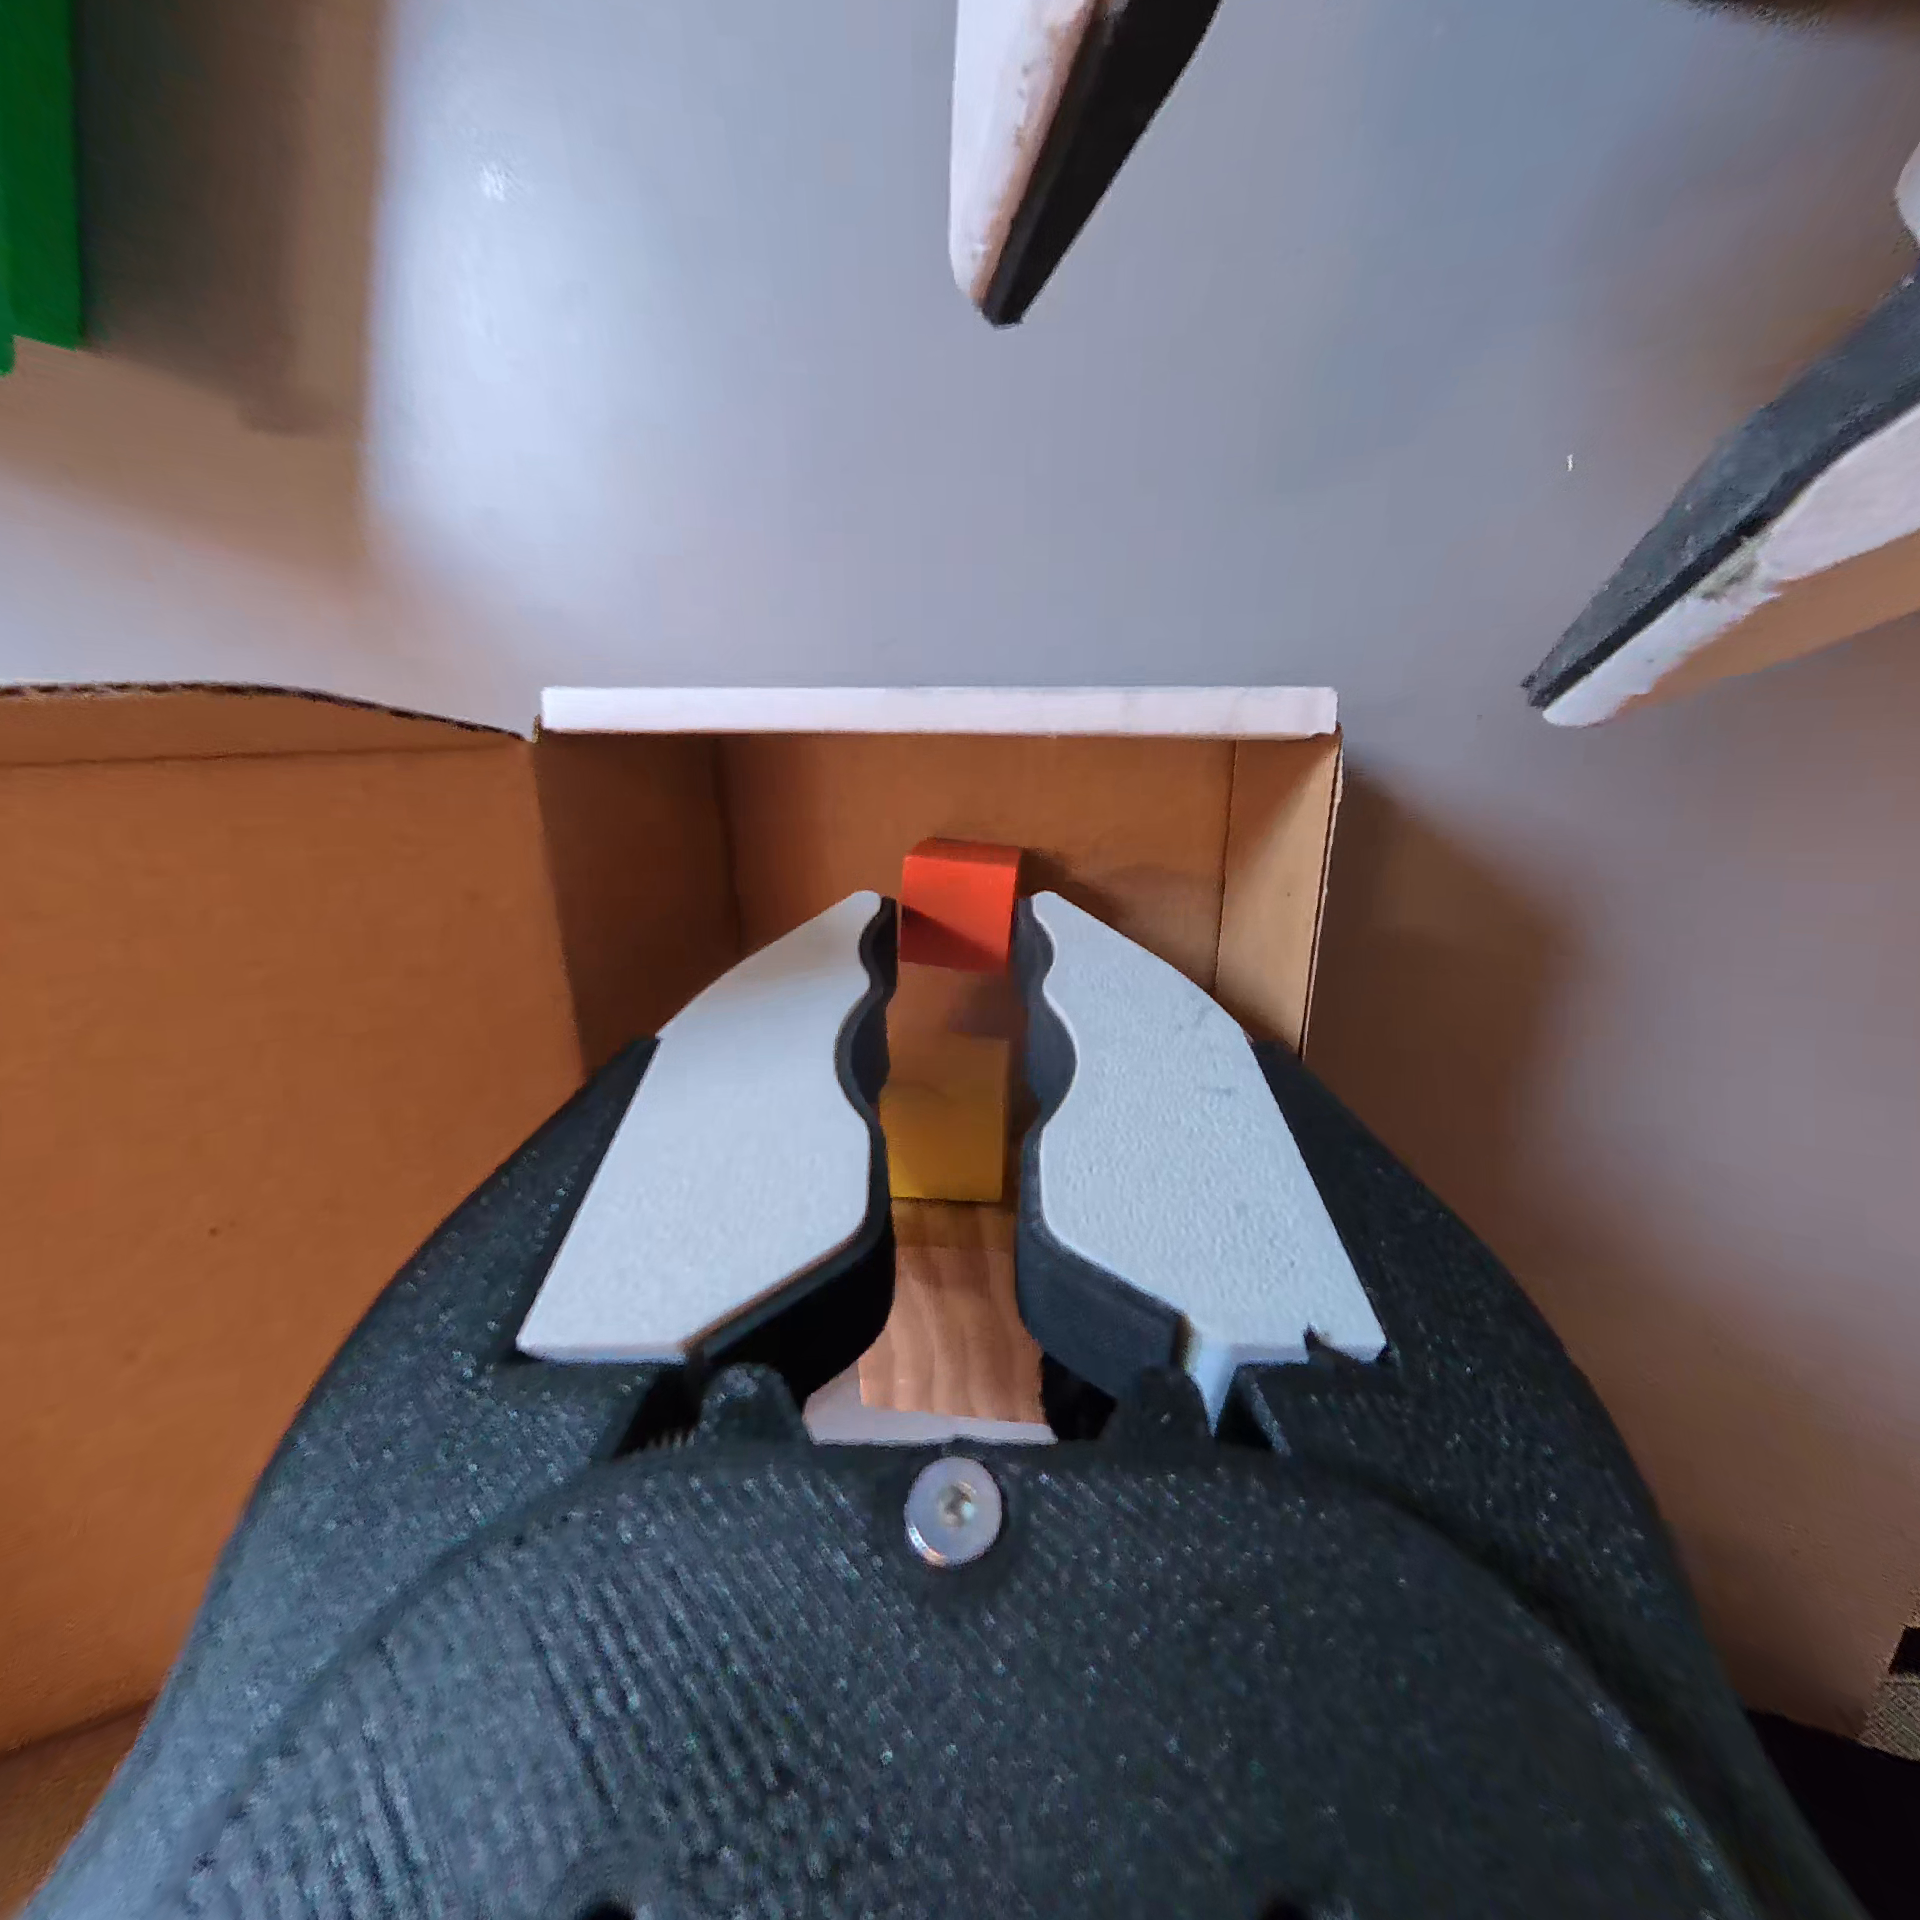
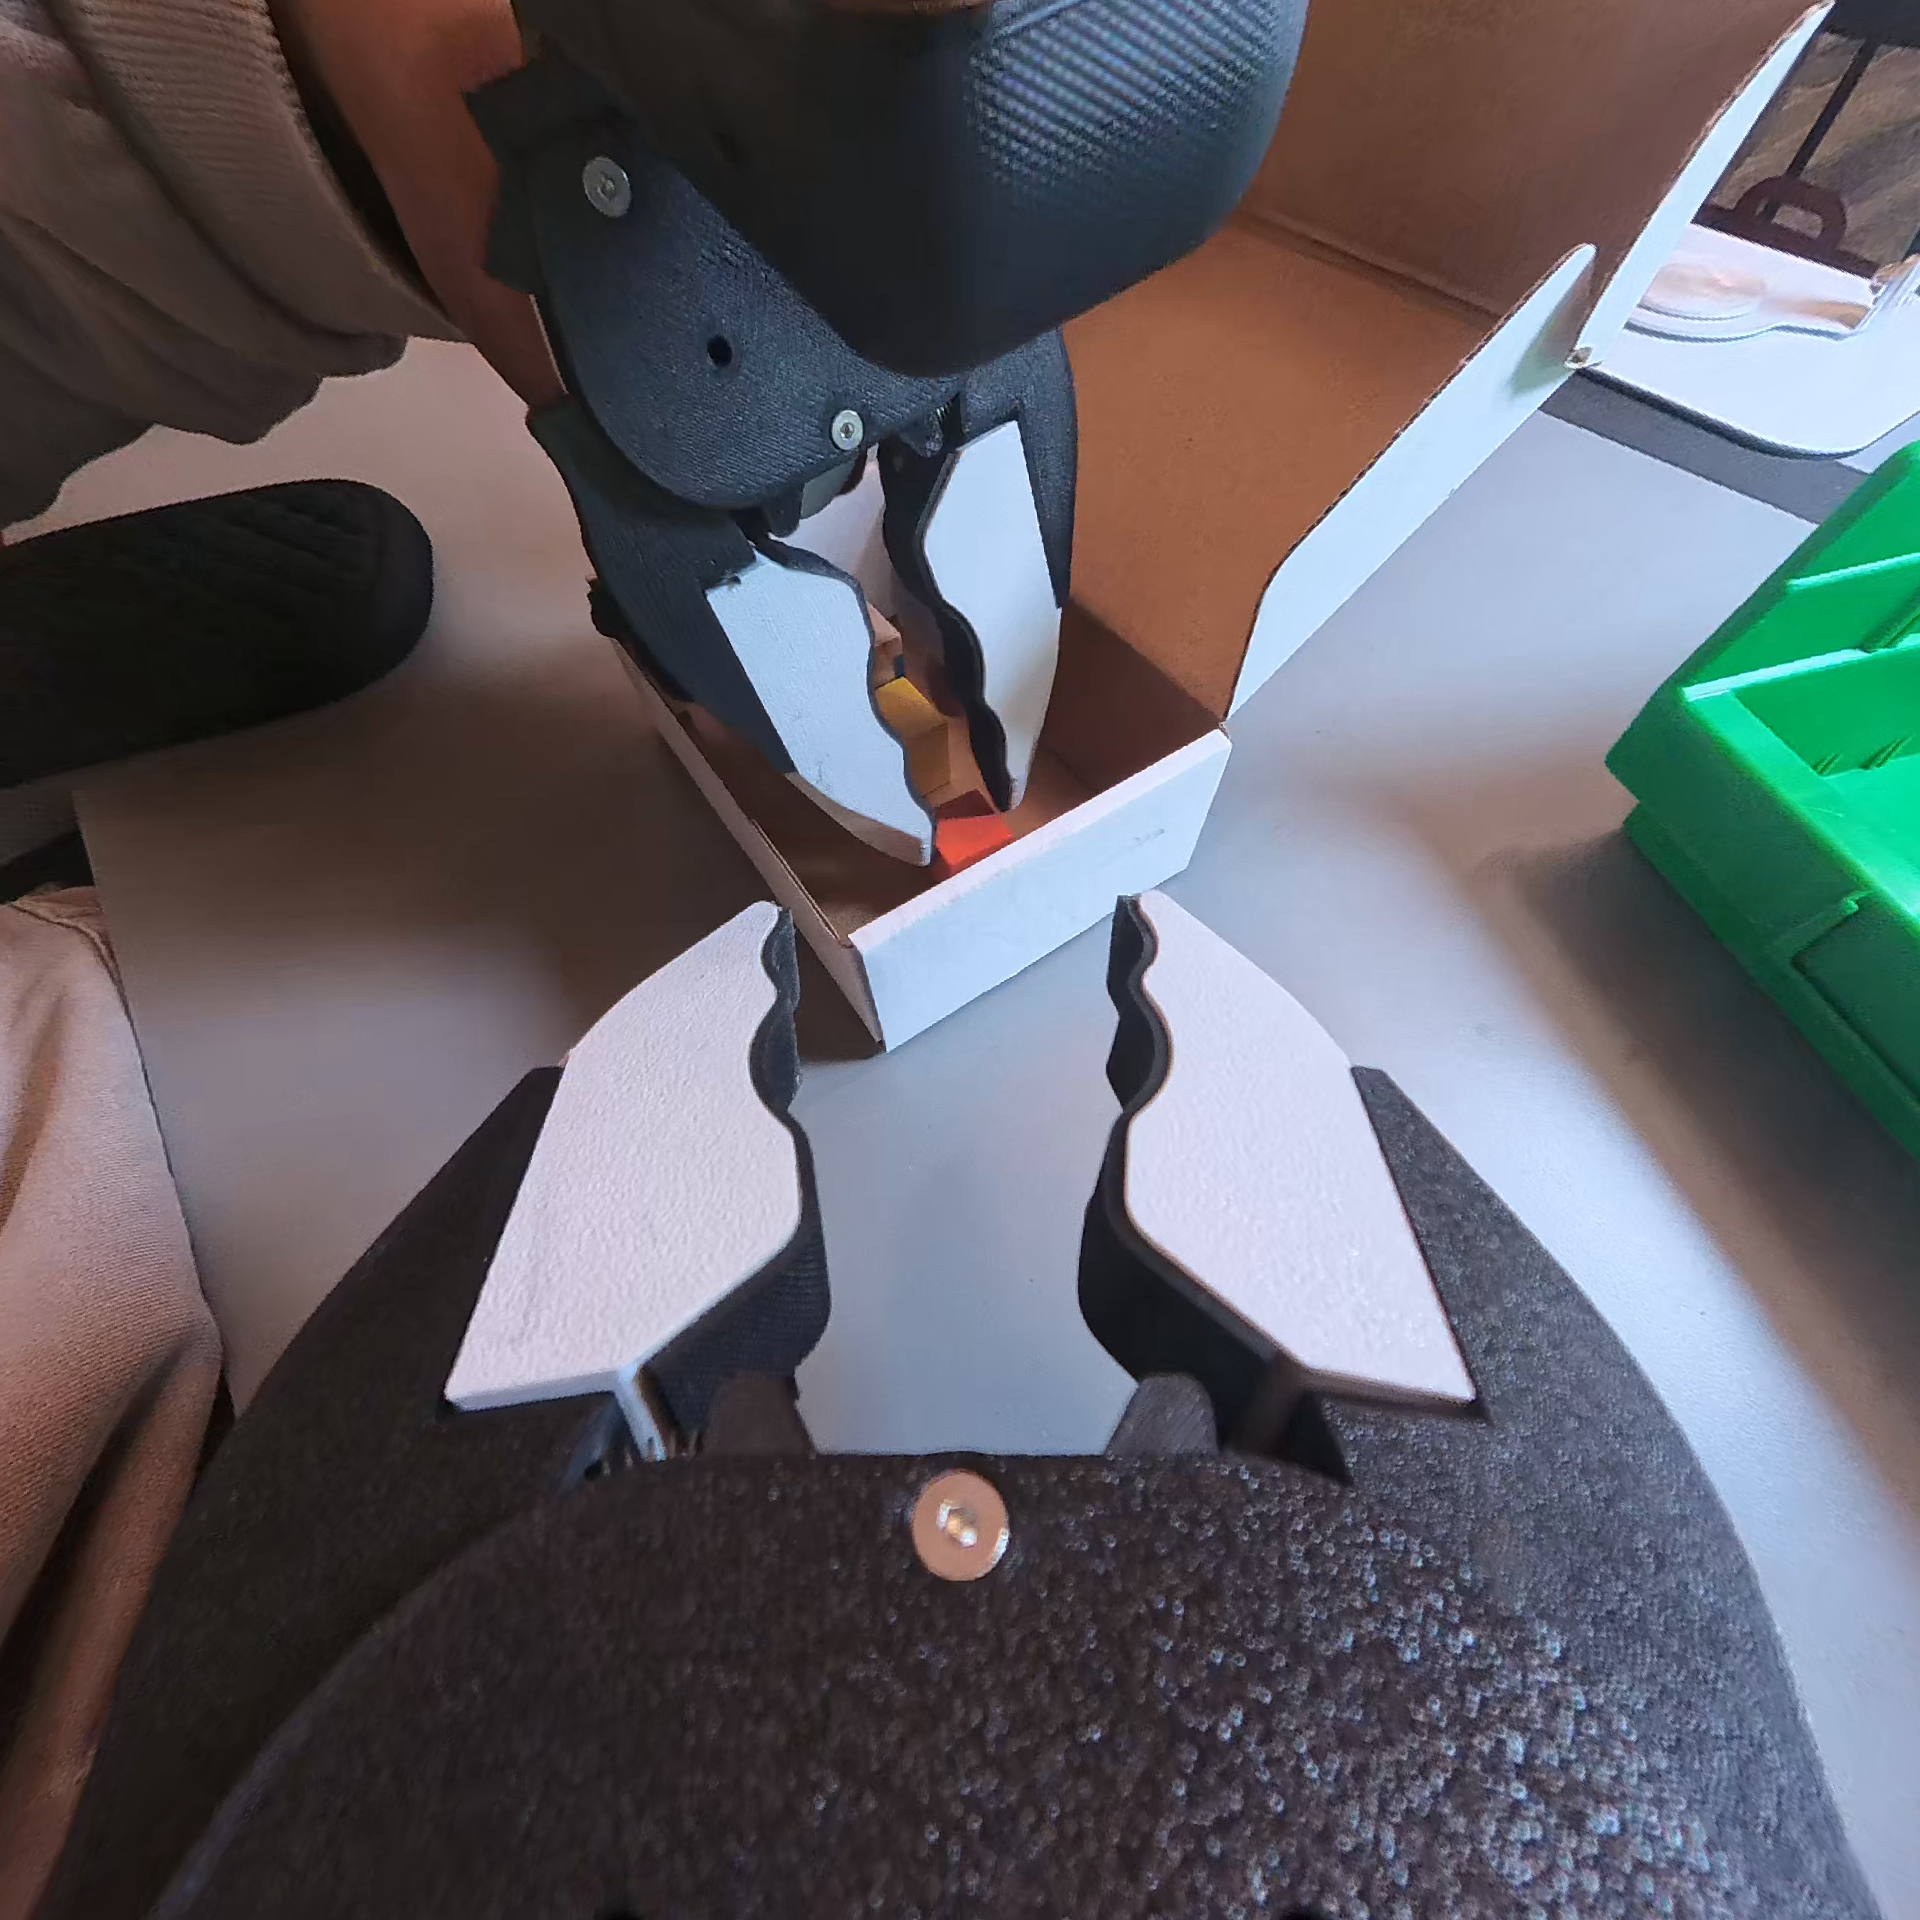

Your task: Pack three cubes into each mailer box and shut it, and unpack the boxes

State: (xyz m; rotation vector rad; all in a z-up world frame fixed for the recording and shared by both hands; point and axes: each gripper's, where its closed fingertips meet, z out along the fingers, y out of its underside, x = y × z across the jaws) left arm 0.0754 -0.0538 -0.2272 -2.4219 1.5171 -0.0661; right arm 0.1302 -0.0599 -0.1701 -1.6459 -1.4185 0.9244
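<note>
An open mailer box [image 1: 935, 710] with white outside and brown inside stands on the grey table; it also shows in the right wrist view [image 2: 1039, 904]. My left gripper [image 1: 954, 909] reaches into it and is shut on an orange cube [image 1: 961, 883] at its fingertips. A yellow cube [image 1: 940, 1143] lies in the box under the fingers. In the right wrist view the left gripper [image 2: 966, 821] holds the orange cube [image 2: 971, 840] low in the box. My right gripper [image 2: 956, 925] is open and empty, just outside the box's front wall; its fingers [image 1: 1029, 156] show above the box.
The box's lid [image 2: 1351, 156] stands open behind and to the side. A green bin [image 2: 1766, 779] sits at the right of the table; its edge [image 1: 36, 177] shows at the far left. A person's sleeve [image 2: 156, 208] is at upper left. A flat white sheet [image 2: 312, 935] lies beside the box. Tip to tip, the grippers are about 8 cm apart.
</note>
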